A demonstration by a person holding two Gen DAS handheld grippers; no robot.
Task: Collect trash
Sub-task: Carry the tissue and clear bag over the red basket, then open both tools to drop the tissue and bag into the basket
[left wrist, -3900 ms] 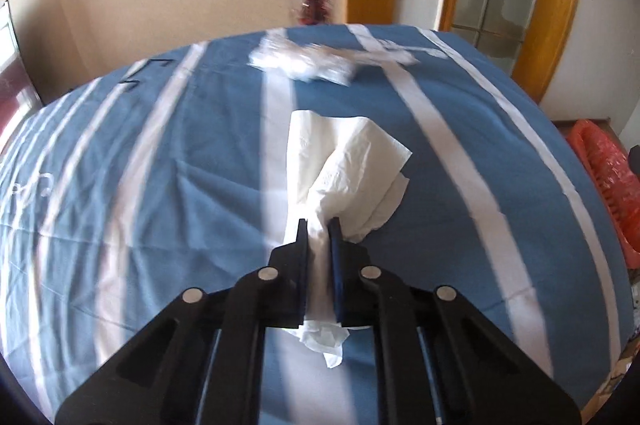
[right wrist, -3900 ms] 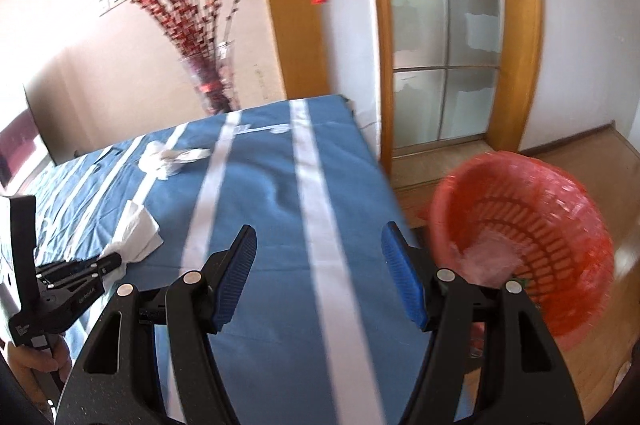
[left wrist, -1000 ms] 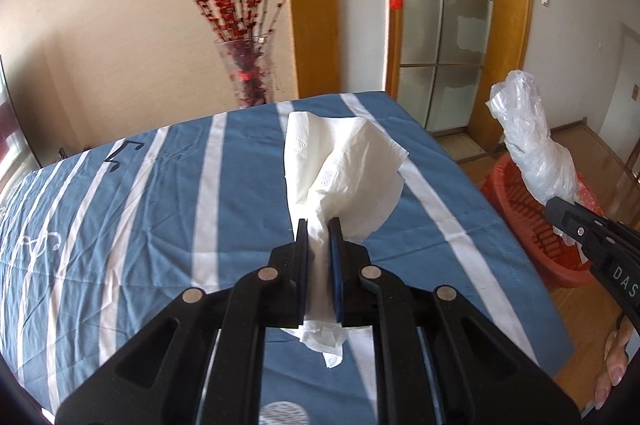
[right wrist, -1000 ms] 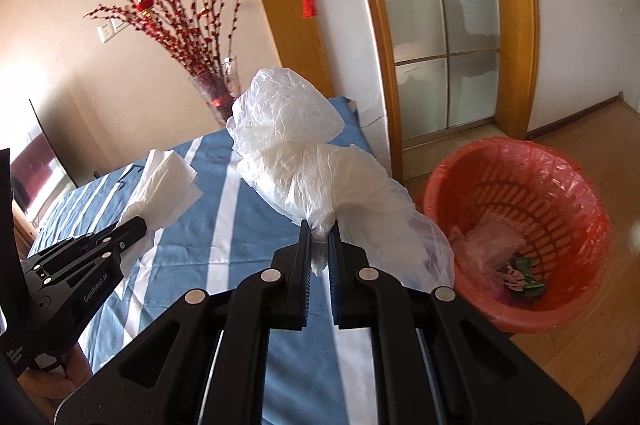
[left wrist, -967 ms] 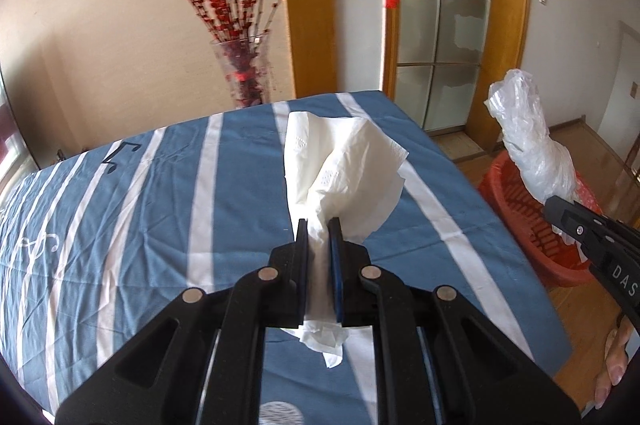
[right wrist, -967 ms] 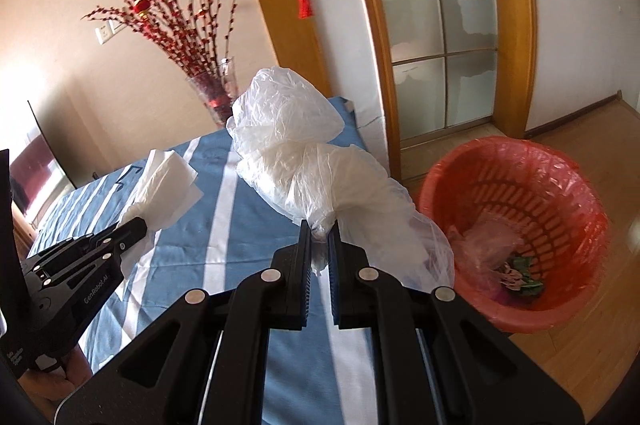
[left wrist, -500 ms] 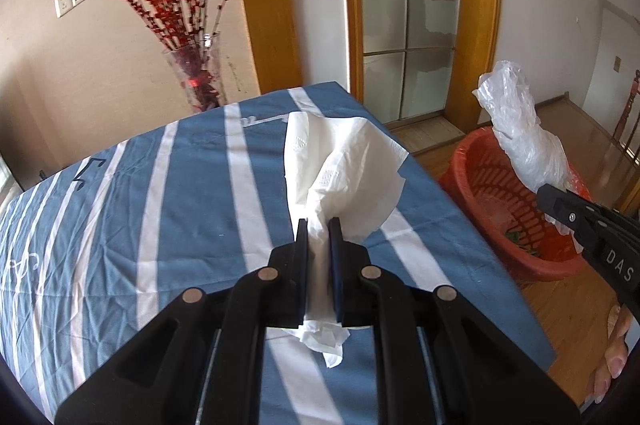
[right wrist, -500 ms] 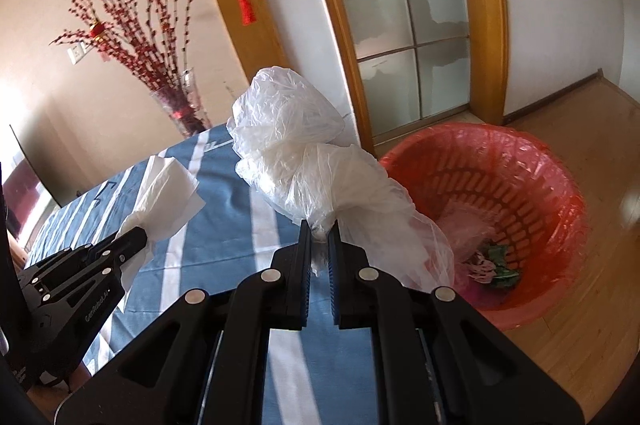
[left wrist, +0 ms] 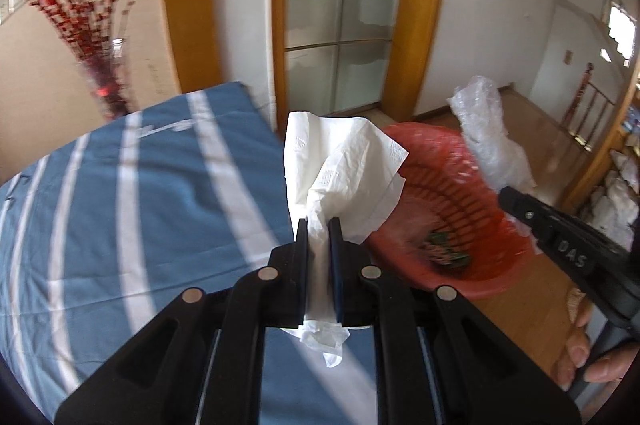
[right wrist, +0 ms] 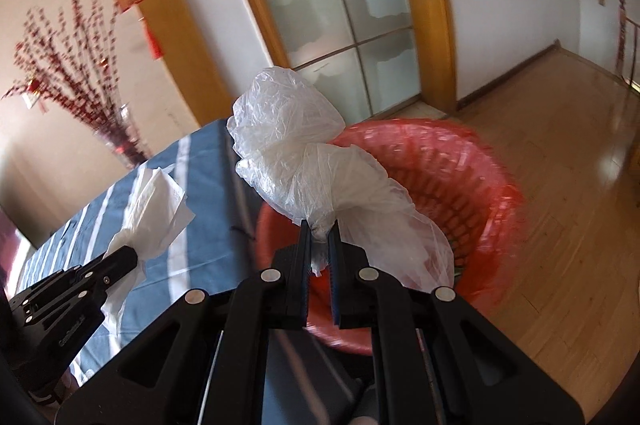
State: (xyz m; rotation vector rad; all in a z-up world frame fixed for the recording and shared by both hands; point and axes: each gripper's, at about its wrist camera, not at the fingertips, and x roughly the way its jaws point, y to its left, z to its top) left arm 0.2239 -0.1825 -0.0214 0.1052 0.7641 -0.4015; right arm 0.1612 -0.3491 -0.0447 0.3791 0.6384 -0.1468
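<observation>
Bright daylight; glare on the wood floor (right wrist: 560,185) right of the claw; motion blur smears the surroundings; fisheye edges bend and darken.

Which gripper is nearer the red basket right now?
Right. The right gripper, shut on the plastic bag, is at the red basket, by its near rim. The left gripper, shut on the tissue, is farther back, above the table edge.

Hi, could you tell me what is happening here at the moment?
A person is clearing trash with two handheld grippers. The left gripper is shut on a white tissue, and the right gripper is shut on a crumpled plastic bag. Both are held near a red basket on the floor beside the blue striped table. Neither piece has been dropped in yet.
</observation>
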